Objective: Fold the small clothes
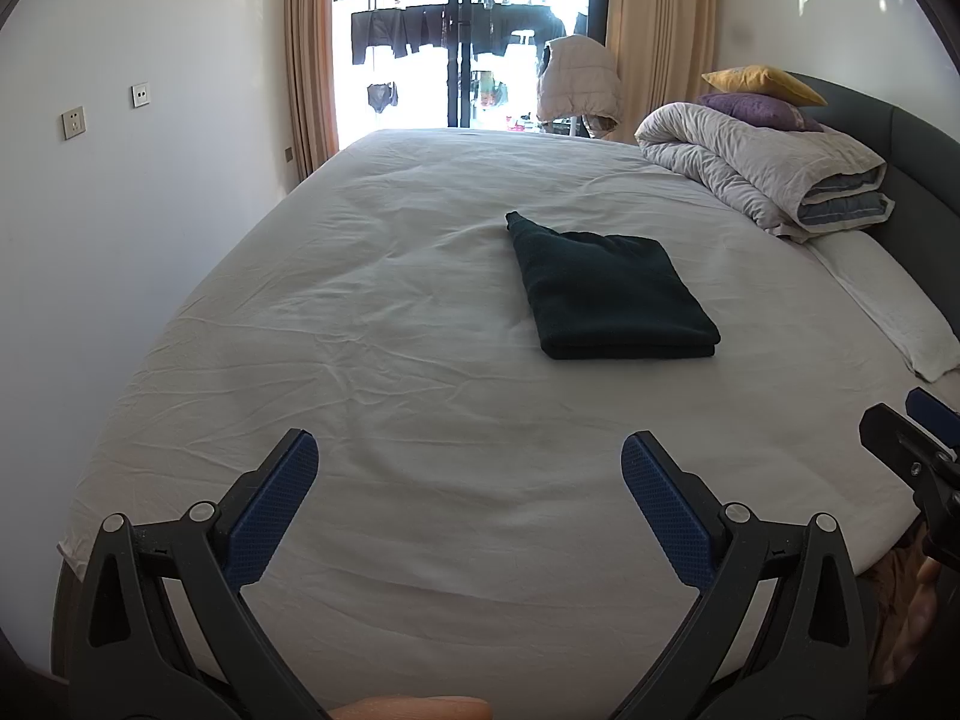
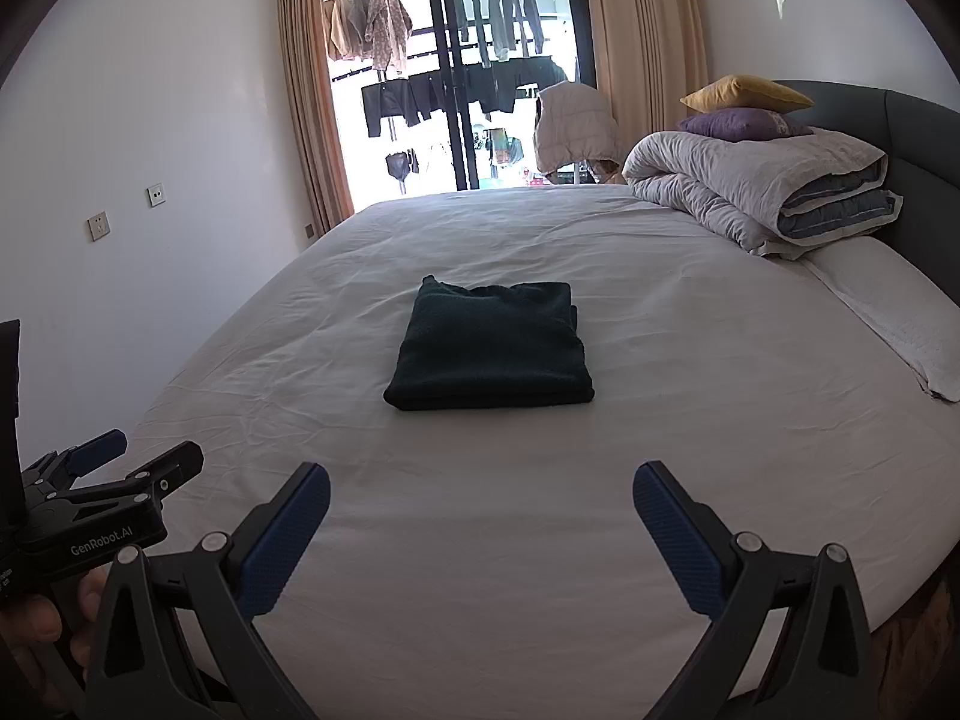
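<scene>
Ahead, folded garment (image 2: 489,348) — tools (image 2: 480,516) apart, open

Both cameras sit low near the bed's (image 1: 420,360) near edge and look across it at the window (image 2: 456,78). The left camera sits further left. Both see the dark folded cloth (image 2: 489,348)

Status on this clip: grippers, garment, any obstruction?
Left gripper open, empty. Right gripper open, empty. Dark garment folded flat on bed. Nothing in the way.
</scene>
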Motion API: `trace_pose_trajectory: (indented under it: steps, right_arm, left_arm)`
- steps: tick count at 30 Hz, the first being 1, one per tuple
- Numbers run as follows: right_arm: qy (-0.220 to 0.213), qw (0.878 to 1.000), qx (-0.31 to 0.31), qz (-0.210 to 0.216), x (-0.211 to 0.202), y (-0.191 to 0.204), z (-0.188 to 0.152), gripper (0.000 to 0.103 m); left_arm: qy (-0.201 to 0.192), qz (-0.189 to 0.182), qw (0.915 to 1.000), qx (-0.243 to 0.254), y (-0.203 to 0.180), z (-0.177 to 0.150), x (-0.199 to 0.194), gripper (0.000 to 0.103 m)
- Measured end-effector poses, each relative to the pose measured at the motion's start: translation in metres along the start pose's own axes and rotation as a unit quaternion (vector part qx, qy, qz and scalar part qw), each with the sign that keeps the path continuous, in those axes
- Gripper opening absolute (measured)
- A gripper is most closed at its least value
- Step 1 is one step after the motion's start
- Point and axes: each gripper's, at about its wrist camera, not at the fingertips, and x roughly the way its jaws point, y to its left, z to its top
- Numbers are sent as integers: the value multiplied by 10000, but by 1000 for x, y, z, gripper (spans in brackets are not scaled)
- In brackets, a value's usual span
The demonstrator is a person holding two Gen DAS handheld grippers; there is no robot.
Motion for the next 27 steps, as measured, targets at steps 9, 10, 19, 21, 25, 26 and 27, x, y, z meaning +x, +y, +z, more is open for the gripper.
trace_pose_trajectory:
  steps: [9,10,19,21,25,26,27]
  right_arm:
    - [7,10000,-2,3,1,1,-3,103]
    - [11,10000,-4,5,1,1,-3,103]
    - [15,10000,8,13,1,1,-4,103]
    - [19,10000,9,13,1,2,-5,103]
    - [39,10000,21,24,3,3,-9,103]
    - [42,10000,25,29,4,3,-10,103]
    - [45,10000,28,30,4,4,-12,103]
  left_arm:
    - [8,-7,10000,1,1,0,1,103]
    - [7,-5,10000,0,1,0,1,103]
    - [10,-7,10000,-2,1,0,1,103]
    - [14,-7,10000,-7,1,0,1,103]
    - [15,-2,10000,-28,1,-3,1,103]
    - [21,4,10000,-27,0,-4,1,103]
    - [30,13,10000,-30,0,-5,2,103]
